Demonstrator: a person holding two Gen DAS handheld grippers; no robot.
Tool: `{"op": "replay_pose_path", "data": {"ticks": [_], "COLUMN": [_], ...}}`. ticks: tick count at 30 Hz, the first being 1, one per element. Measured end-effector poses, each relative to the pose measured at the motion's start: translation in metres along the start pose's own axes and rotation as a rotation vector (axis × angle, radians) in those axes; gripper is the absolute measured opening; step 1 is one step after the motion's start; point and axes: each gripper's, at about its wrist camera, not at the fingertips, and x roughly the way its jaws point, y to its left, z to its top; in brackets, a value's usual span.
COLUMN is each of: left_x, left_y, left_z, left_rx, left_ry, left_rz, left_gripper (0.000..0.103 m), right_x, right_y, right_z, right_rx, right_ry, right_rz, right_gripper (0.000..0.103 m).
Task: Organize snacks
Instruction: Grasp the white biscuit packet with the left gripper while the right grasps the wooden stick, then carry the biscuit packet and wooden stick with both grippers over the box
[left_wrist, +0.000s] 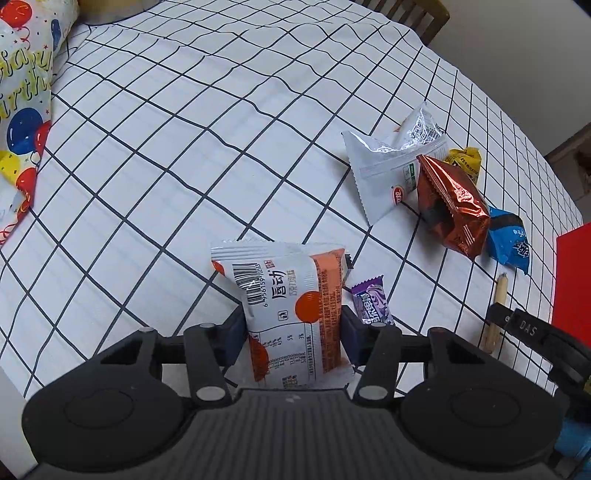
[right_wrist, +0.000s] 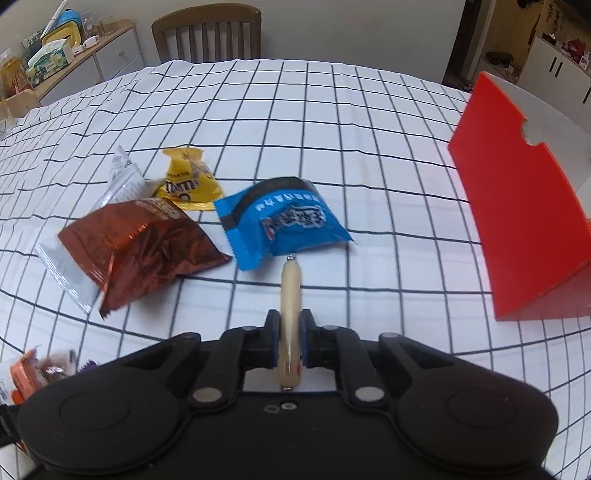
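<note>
— Two grips are seen nearest the cameras. The orange-and-white snack packet (left_wrist: 291, 314) is pinched across its middle by the left tongs (left_wrist: 293, 332), the pads pressed against both sides.

— How is that packet judged to handle?

— It is judged light, soft and crinkly; the film is likely slippery, so the fuller middle is favoured over a sealed edge. A small purple candy (left_wrist: 371, 301) is seen just beside it on the counter (left_wrist: 184, 129).

— And the right tongs (right_wrist: 289, 341)?

— They are closed on a slim sausage stick (right_wrist: 290, 325), held around its midsection. It is judged light and fairly firm but smooth, so a turn in the grip could be expected.

— What is left farther out?

— A blue packet (right_wrist: 284, 221) is touched by the stick's far tip; beyond lie a brown foil bag (right_wrist: 144, 247), a yellow candy bag (right_wrist: 188, 182) and a silver-white packet (left_wrist: 384, 166), clustered together. All are judged puffy and easily crushed. A red box (right_wrist: 517, 221) stands well apart.
</note>
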Motion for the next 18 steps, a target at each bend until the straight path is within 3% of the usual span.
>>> {"op": "replay_pose_path", "data": {"ticks": [18], "left_x": [-0.044], "left_y": [-0.011], "left_z": [-0.028], "left_rx": [0.077], "left_ry": [-0.035], "left_rz": [-0.034], "left_gripper": [0.051], "right_x": [-0.063], "right_y": [-0.036], "right_z": [-0.032], "right_rx": [0.009], "right_ry": [-0.074], "right_rz": [0.066], "right_gripper": [0.009]}}
